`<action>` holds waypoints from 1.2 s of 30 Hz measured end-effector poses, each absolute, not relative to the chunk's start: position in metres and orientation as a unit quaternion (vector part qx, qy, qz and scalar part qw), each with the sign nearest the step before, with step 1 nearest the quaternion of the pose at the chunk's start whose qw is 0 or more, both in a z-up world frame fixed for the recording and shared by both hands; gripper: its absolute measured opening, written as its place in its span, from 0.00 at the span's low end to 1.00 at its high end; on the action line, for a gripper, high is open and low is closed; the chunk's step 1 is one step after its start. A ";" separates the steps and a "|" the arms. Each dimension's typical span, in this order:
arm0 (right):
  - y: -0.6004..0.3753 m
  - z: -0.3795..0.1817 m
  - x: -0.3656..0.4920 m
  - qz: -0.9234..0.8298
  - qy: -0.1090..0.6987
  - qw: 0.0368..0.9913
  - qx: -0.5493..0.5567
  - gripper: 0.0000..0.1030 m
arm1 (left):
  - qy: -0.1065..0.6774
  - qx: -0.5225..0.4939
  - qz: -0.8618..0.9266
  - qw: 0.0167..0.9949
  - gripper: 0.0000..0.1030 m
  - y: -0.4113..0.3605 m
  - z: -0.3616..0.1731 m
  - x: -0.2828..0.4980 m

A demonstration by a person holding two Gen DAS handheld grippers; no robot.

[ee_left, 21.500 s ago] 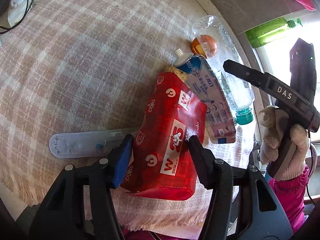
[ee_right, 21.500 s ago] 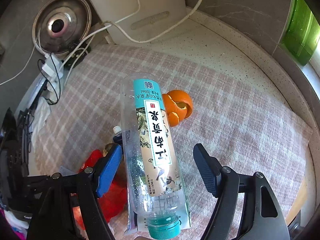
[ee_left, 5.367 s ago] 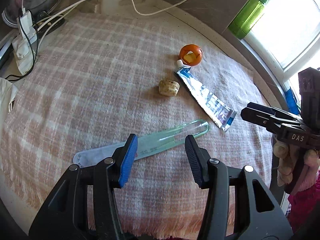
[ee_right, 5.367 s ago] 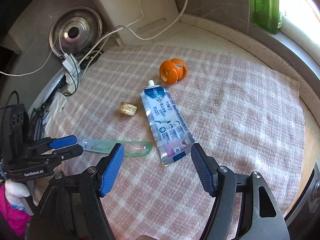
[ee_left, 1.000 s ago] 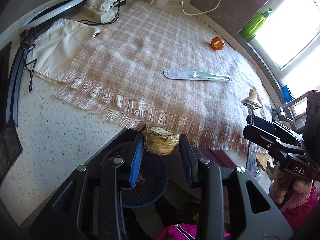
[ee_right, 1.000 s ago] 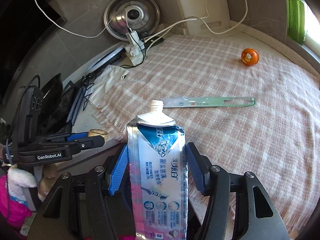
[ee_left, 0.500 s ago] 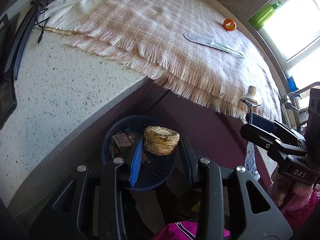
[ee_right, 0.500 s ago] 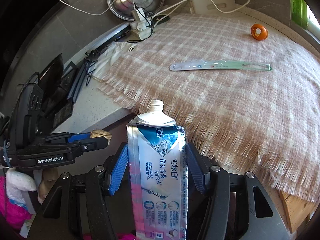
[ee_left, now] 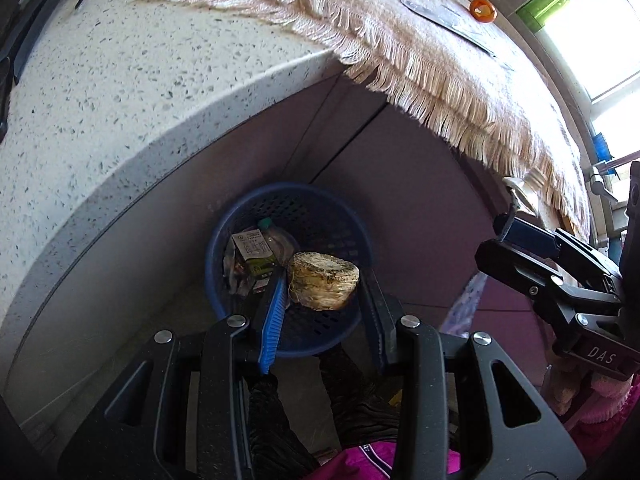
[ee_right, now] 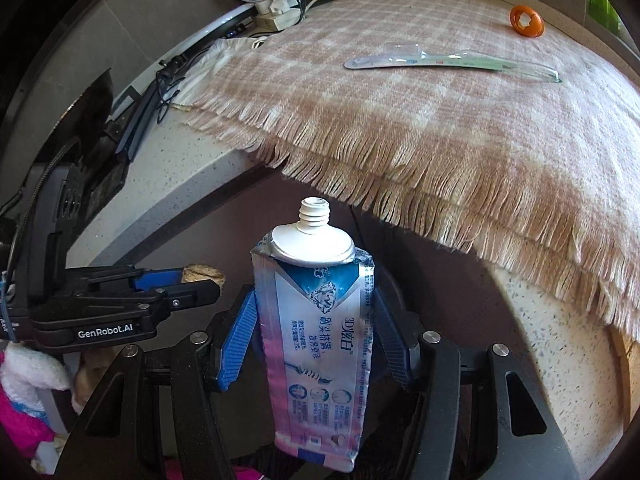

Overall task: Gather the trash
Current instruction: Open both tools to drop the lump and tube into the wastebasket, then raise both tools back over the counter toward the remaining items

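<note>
The left tool (ee_left: 323,286) pinches a beige food scrap (ee_left: 323,285) directly above the blue basket (ee_left: 224,236) on the floor below the table (ee_left: 120,92) edge. To its right, the right tool (ee_right: 314,320) clamps a flattened toothpaste tube (ee_right: 316,328), nozzle pointing away, near the fringed cloth (ee_right: 420,120).

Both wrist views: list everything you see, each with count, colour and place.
Cork stub: one, tan, in left jaws above the basket.
Toothpaste tube: one, blue-white, uncapped, in right jaws.
Basket: one, blue, on floor beside the counter, holding a bottle and packaging.
Toothbrush pack: one, clear green, on cloth.
Orange peel: one, orange, on the cloth's far side.
Cloth: one, pink plaid, fringed, on counter.
Counter: one, speckled white.
Left gripper: black, blue pads.
Right gripper: black, blue pads.
</note>
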State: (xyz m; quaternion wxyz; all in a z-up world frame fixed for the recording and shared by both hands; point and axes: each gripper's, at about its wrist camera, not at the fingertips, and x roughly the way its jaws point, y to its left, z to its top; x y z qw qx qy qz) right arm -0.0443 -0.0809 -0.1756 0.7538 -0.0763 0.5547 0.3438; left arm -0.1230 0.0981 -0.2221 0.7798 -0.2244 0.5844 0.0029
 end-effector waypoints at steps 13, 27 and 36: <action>-0.063 -0.223 -0.051 0.334 0.571 0.740 -0.124 0.44 | 0.606 -0.218 0.011 0.765 0.35 0.093 -0.268 -0.120; -0.071 -0.235 -0.046 0.323 0.593 0.727 -0.121 0.44 | 0.607 -0.208 0.028 0.767 0.48 0.091 -0.272 -0.117; -0.075 -0.213 -0.042 0.330 0.586 0.731 -0.113 0.45 | 0.593 -0.204 0.035 0.778 0.48 0.091 -0.249 -0.121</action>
